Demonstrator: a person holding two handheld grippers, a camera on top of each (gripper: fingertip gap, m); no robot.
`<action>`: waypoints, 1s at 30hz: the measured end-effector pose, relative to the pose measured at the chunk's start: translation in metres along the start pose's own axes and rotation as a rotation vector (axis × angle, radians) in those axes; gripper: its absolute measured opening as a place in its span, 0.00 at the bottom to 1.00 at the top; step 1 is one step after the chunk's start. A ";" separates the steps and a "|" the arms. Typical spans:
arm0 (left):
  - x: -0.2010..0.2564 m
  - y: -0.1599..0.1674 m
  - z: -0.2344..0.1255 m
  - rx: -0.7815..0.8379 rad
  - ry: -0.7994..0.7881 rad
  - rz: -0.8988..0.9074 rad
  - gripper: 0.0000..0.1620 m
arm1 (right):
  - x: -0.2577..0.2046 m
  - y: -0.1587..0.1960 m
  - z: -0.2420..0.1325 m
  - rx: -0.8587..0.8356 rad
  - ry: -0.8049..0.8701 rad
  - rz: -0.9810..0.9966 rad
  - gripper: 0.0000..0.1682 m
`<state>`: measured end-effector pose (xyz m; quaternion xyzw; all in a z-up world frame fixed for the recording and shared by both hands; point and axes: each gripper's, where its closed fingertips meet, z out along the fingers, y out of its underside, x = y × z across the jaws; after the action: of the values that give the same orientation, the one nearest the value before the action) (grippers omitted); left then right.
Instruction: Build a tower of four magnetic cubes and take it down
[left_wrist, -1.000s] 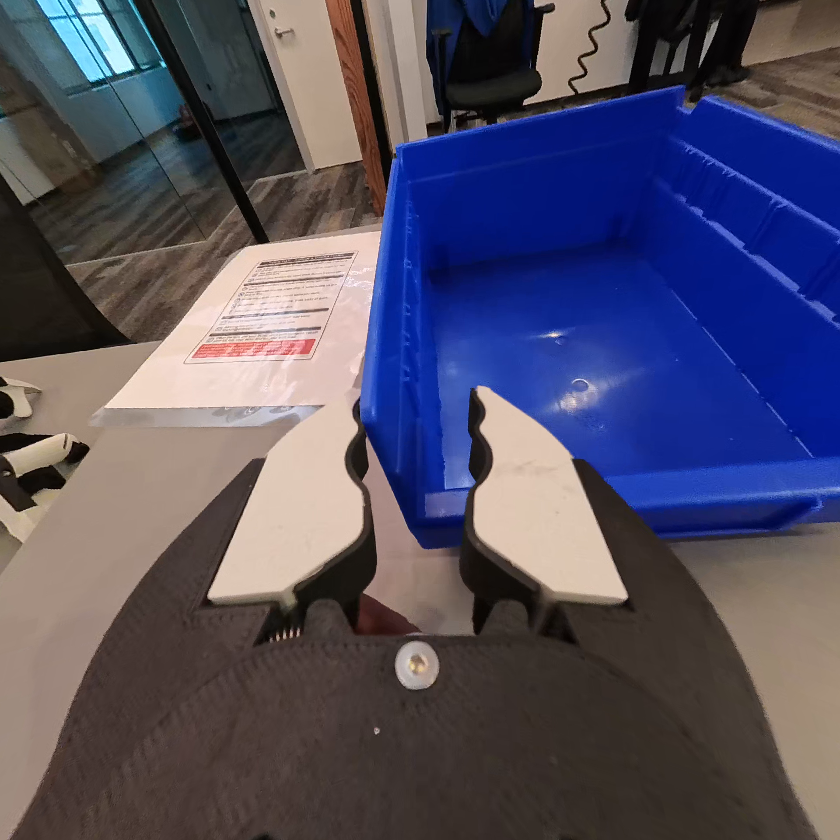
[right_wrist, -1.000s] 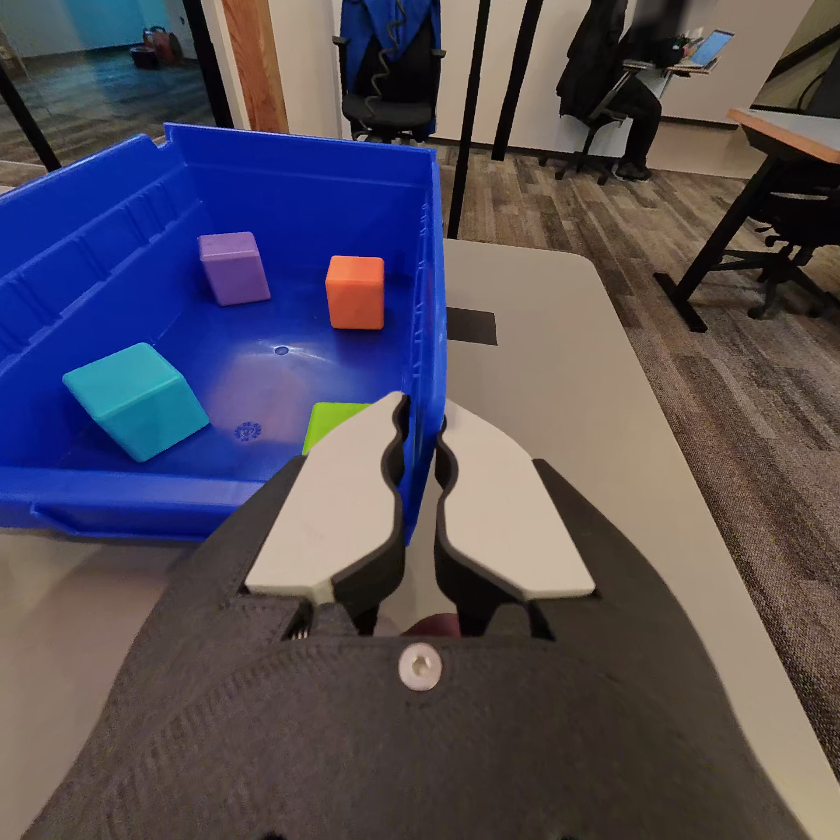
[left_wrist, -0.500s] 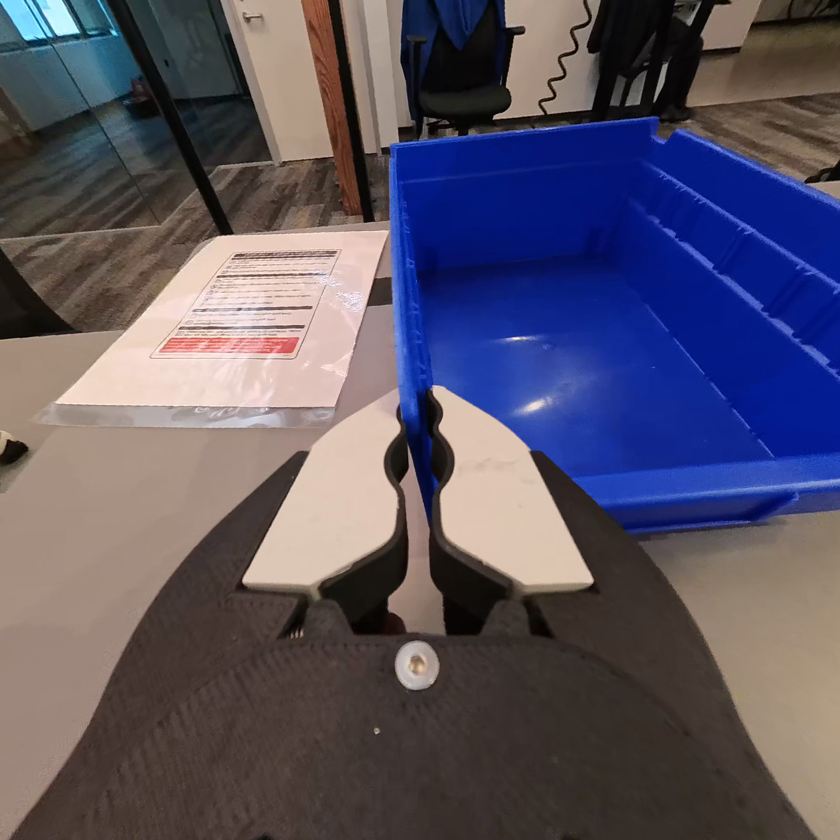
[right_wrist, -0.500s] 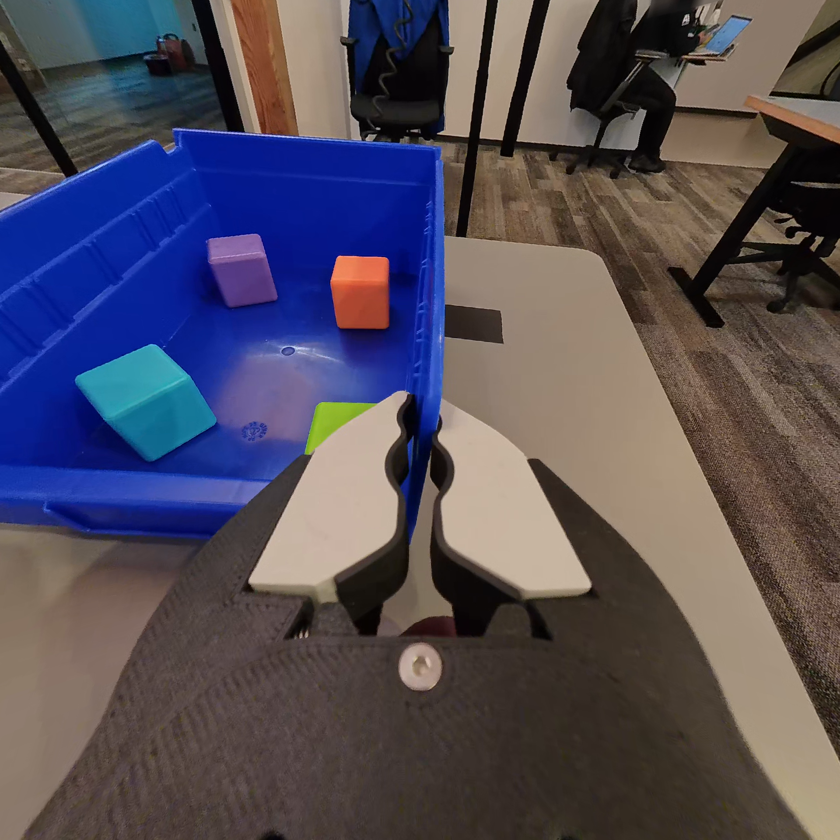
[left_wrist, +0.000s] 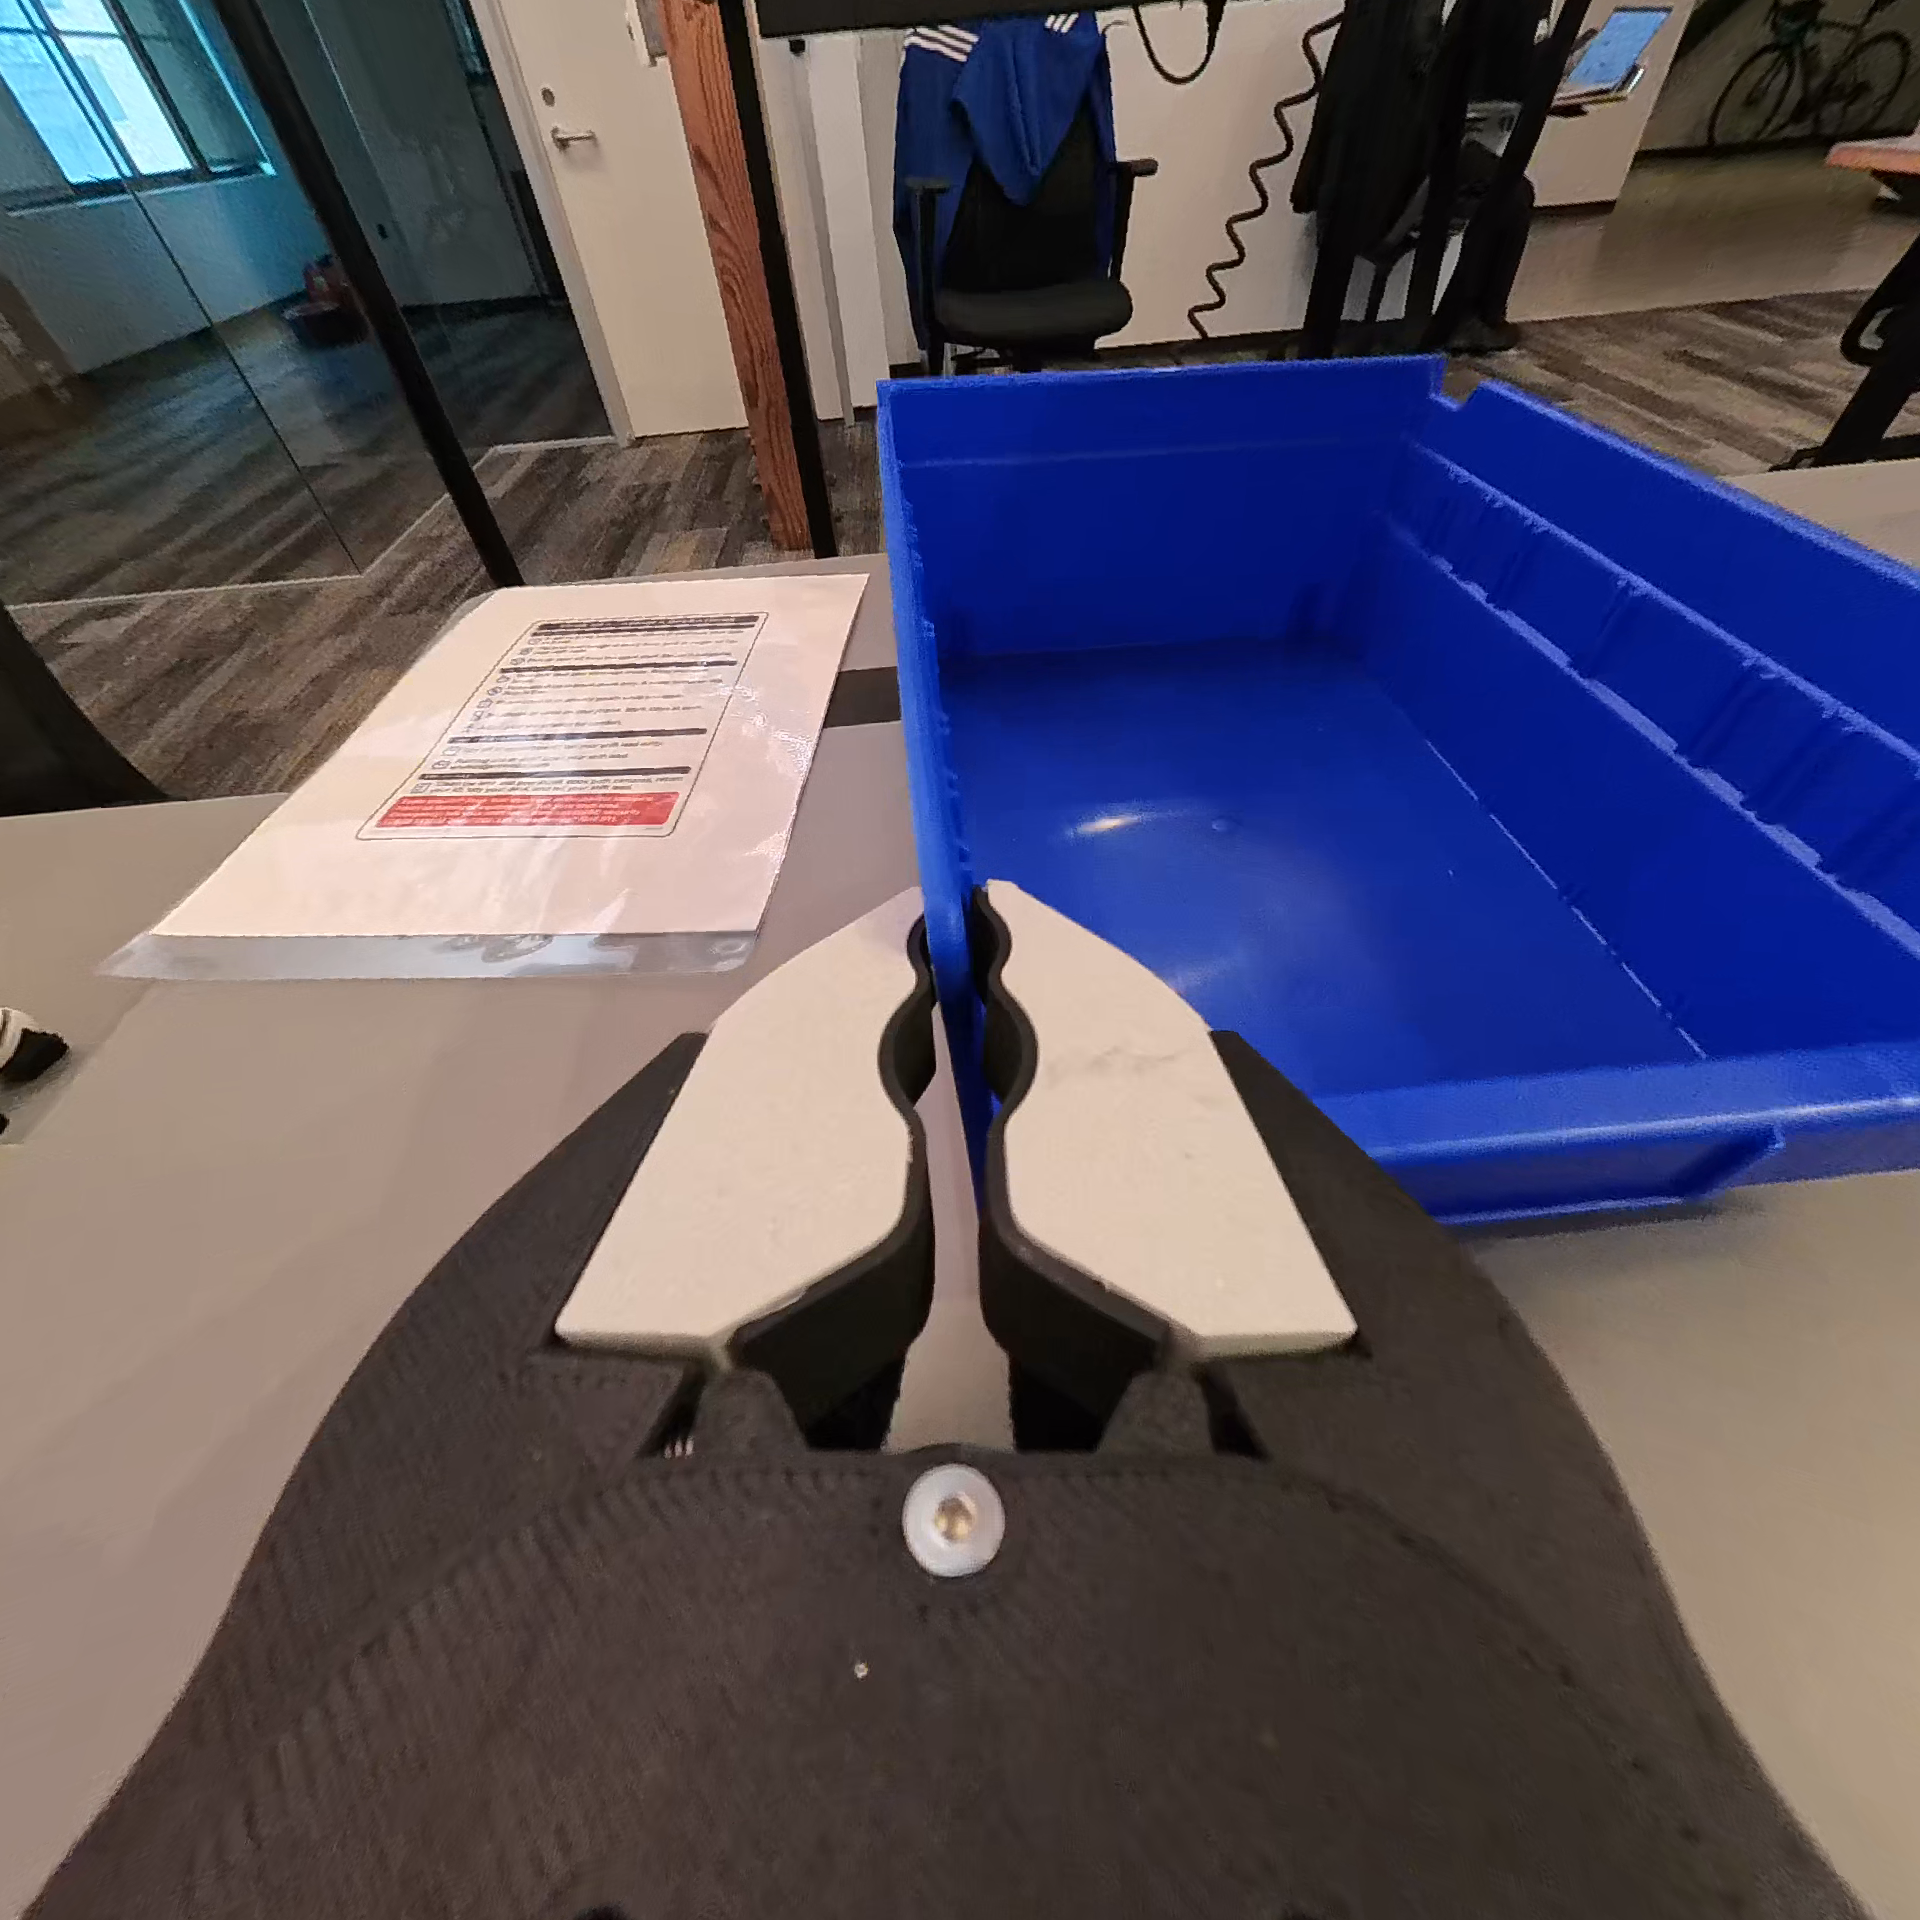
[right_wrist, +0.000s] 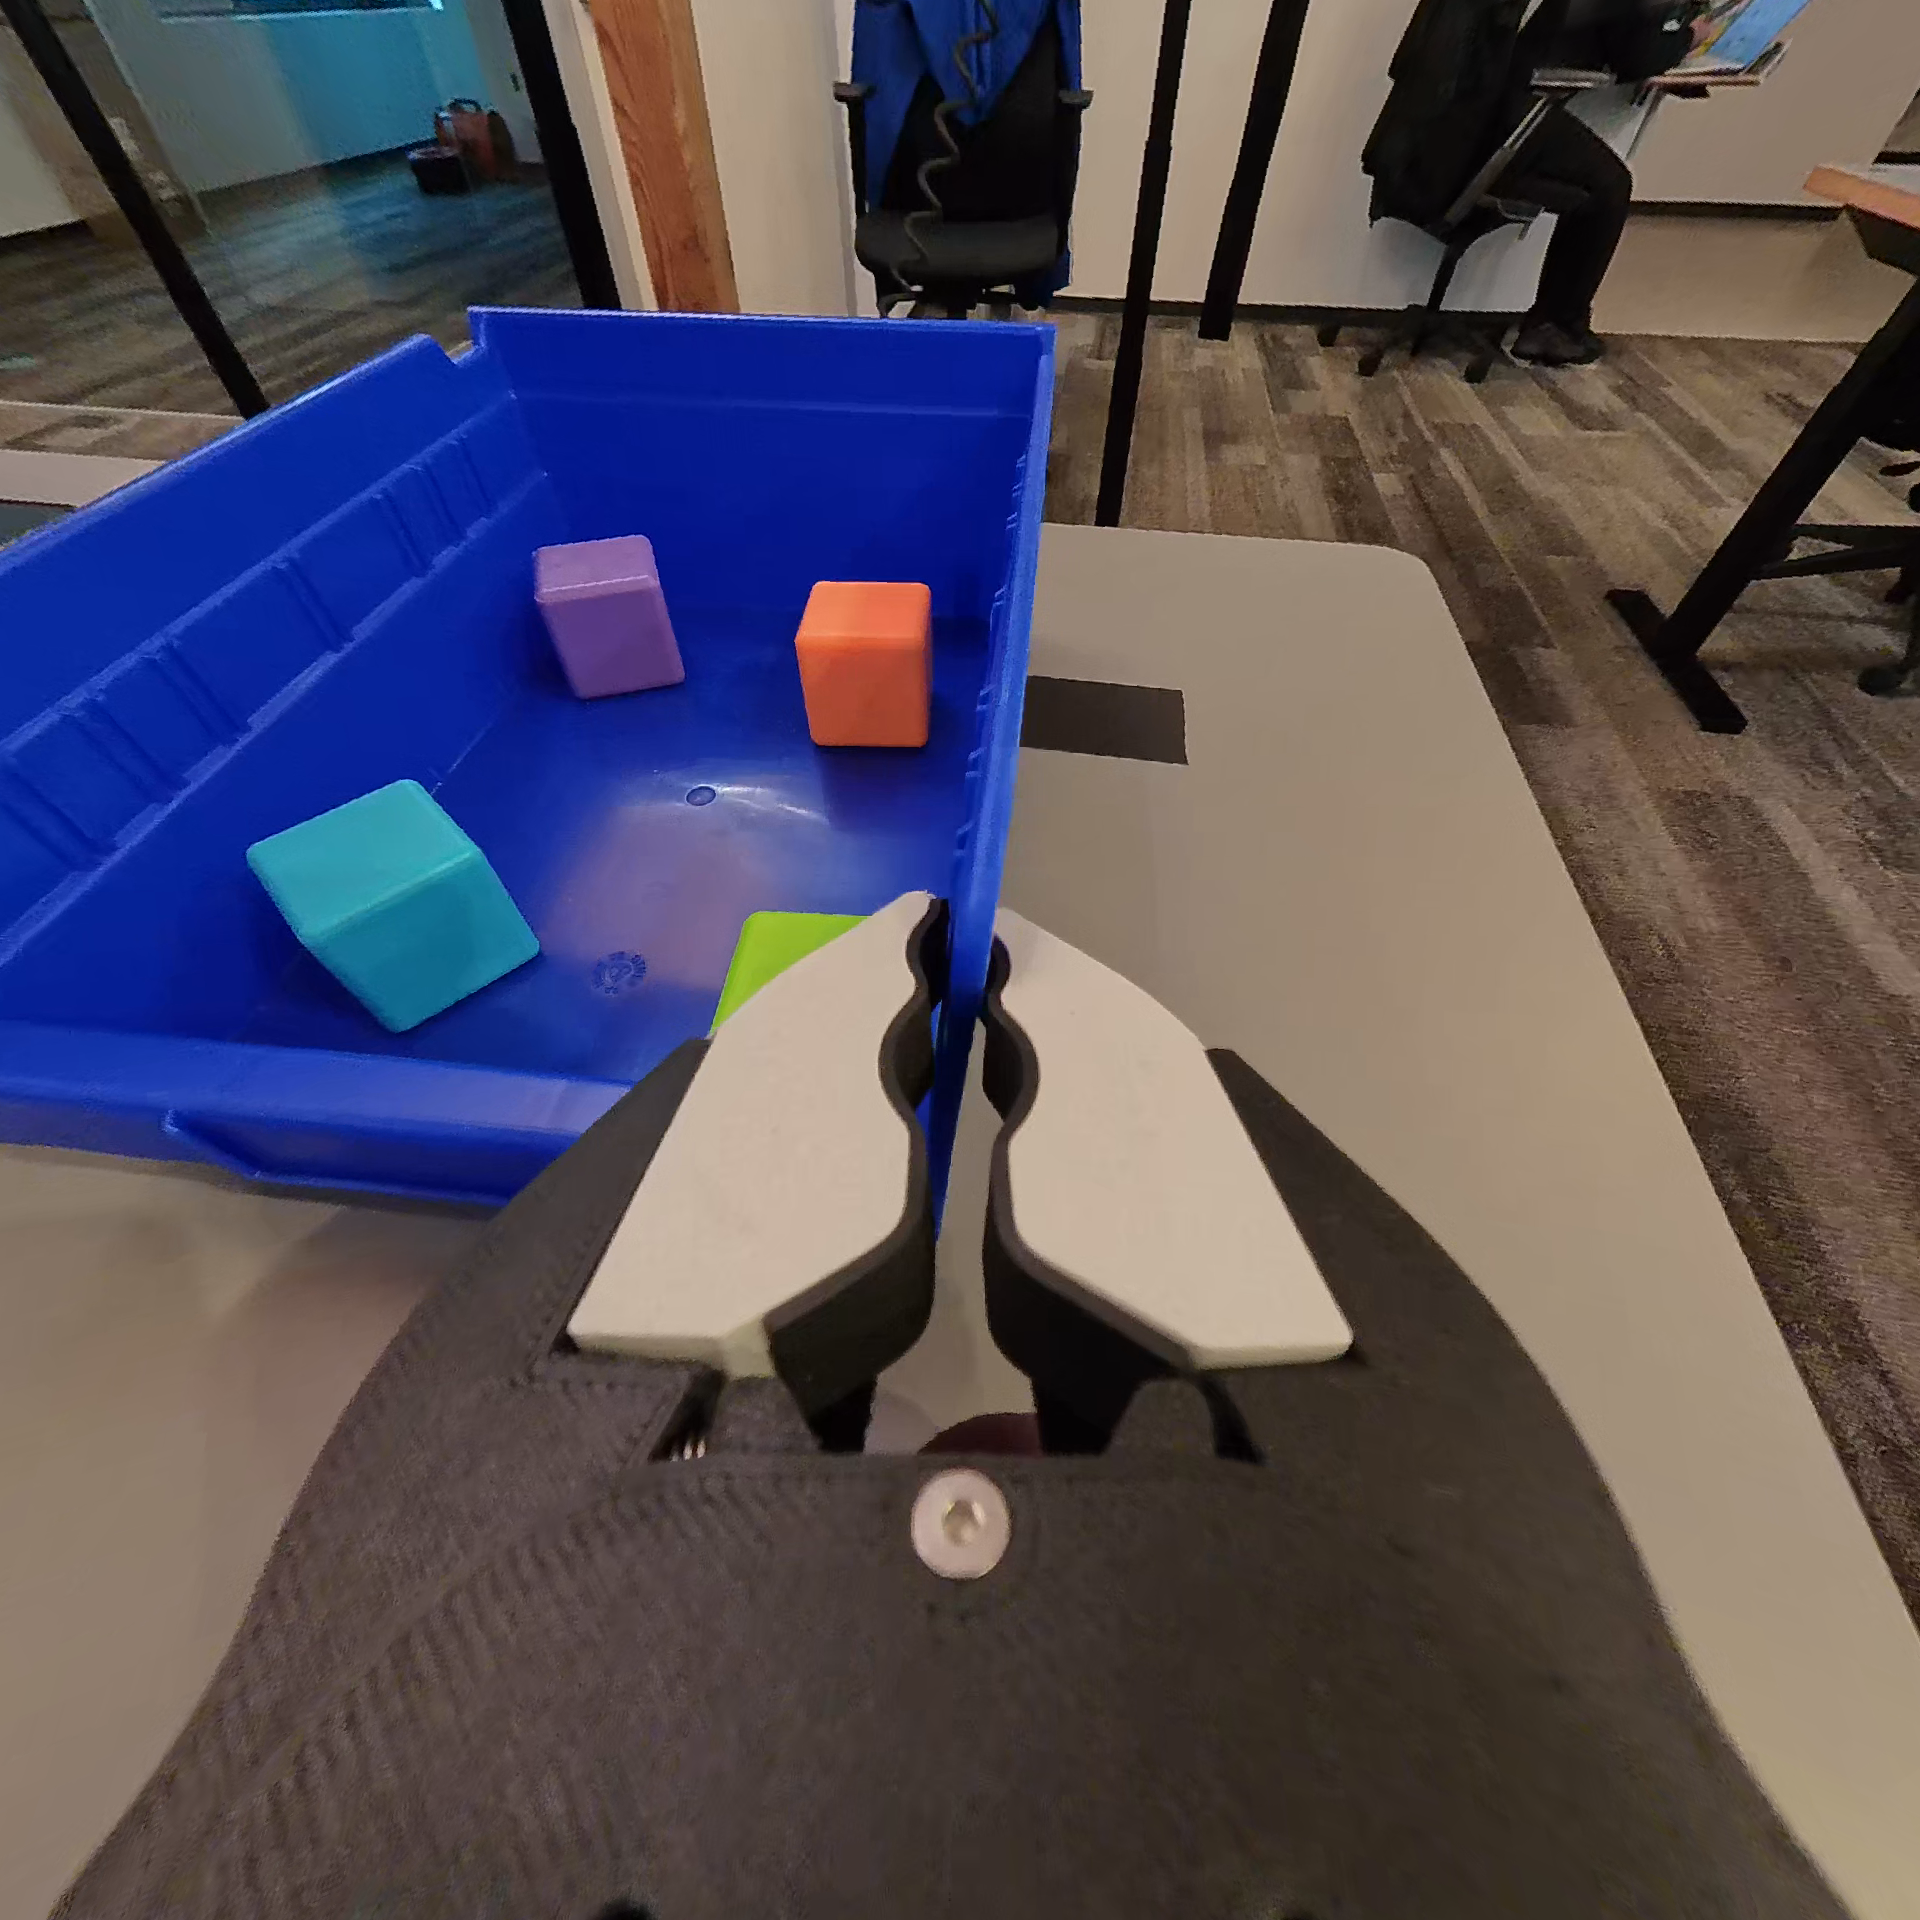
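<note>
The left gripper (left_wrist: 951, 914) is pinched onto the left side wall of the blue bin (left_wrist: 1558, 1117), close to the bin's near corner, one finger outside the wall and the other inside it. The right gripper (right_wrist: 961, 925) grips the bin (right_wrist: 312, 1091) the same way on its right side wall, again near the front corner, with the thin blue wall running up between its two pale fingers (right_wrist: 790, 1132). The bin sits on a grey table (right_wrist: 1299, 935). Inside the bin, nearest the front wall on the right side, lies a green cube (right_wrist: 774, 961), mostly hidden behind the right gripper's inner finger. Farther left, a teal cube (right_wrist: 395, 904) rests tilted on the bin floor, well apart from the green one. Beyond these, toward the bin's back wall, an orange cube (right_wrist: 864, 665) stands near the right wall and a purple cube (right_wrist: 608, 613) stands to its left, the two apart from each other. None of the four cubes touches another. In the left wrist view the left part of the bin floor shows bare blue plastic. To the left of the bin, flat on the table, lies a laminated printed sheet (left_wrist: 520, 790), close to the bin's left wall. Behind the bin, past the table's far edge, an office chair (right_wrist: 961, 208) with a blue garment draped on it stands on the wood-patterned floor, and farther right a seated person (right_wrist: 1538, 166) in dark clothing is at a desk.
</note>
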<state>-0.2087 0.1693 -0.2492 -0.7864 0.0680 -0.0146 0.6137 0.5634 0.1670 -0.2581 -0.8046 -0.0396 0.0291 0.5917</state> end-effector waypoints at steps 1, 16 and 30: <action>0.000 -0.001 -0.004 0.006 0.003 -0.005 0.02 | 0.000 0.001 -0.002 -0.001 -0.006 0.006 0.02; -0.001 0.000 -0.035 0.027 0.014 -0.034 0.02 | 0.002 0.016 -0.051 -0.010 -0.020 0.040 0.03; -0.001 0.004 -0.072 0.078 0.004 -0.051 0.02 | -0.004 0.032 -0.103 -0.021 -0.030 0.039 0.03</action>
<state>-0.2178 0.0990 -0.2349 -0.7635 0.0483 -0.0344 0.6430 0.5699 0.0595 -0.2582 -0.8108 -0.0334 0.0522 0.5820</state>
